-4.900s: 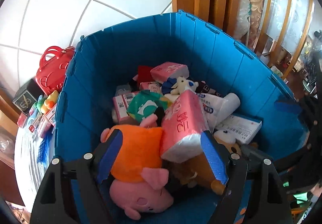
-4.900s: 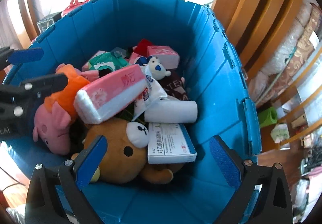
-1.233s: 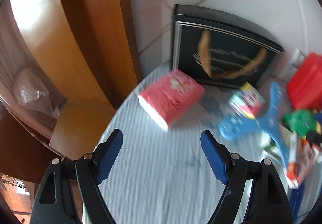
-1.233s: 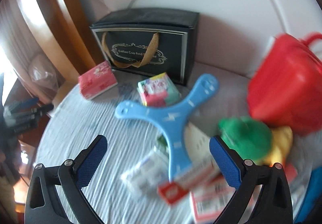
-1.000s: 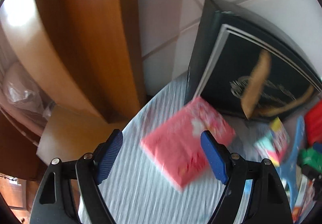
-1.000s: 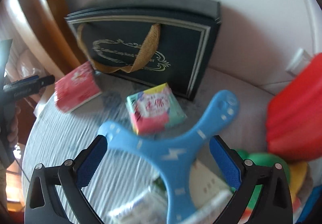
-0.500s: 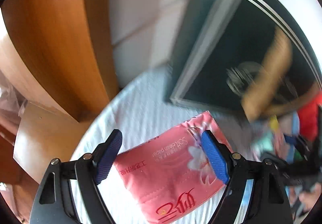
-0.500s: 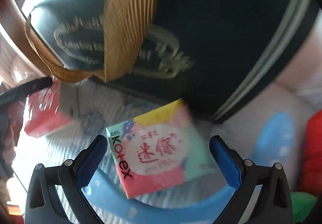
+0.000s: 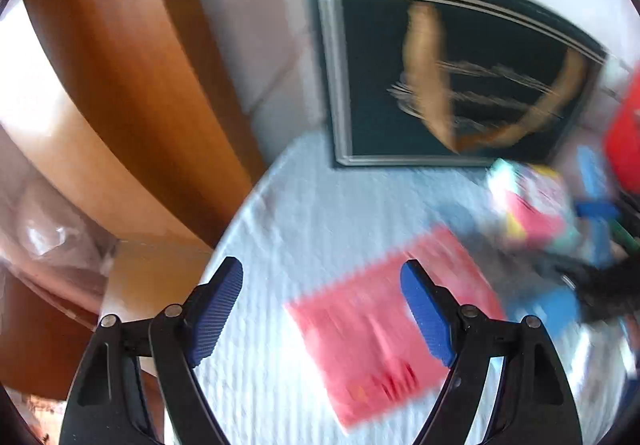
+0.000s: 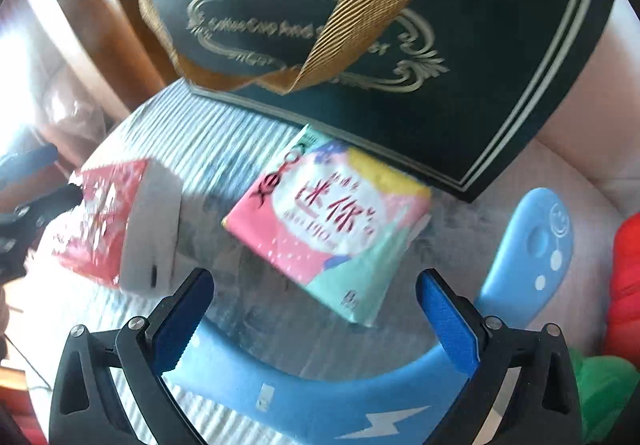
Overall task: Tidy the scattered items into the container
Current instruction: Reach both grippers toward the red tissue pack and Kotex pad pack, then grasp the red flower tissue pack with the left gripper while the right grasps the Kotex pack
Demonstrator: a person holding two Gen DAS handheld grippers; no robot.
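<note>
A red tissue pack lies on the white-clothed table, blurred, under and beside the right finger of my open, empty left gripper. It also shows in the right wrist view at the left. A pink and mint Kotex pack lies just beyond my open, empty right gripper, also seen blurred in the left wrist view. A blue boomerang toy lies under the right gripper. The container is out of view.
A black gift bag with gold ribbon handles stands at the back against the wall, also in the left wrist view. A red case and a green toy sit at the right. Wooden furniture borders the table's left edge.
Both grippers left the blue bin and came to the table. In the last half second the left gripper shifted left so the red pack sits to its right; the right gripper closed in on the Kotex pack.
</note>
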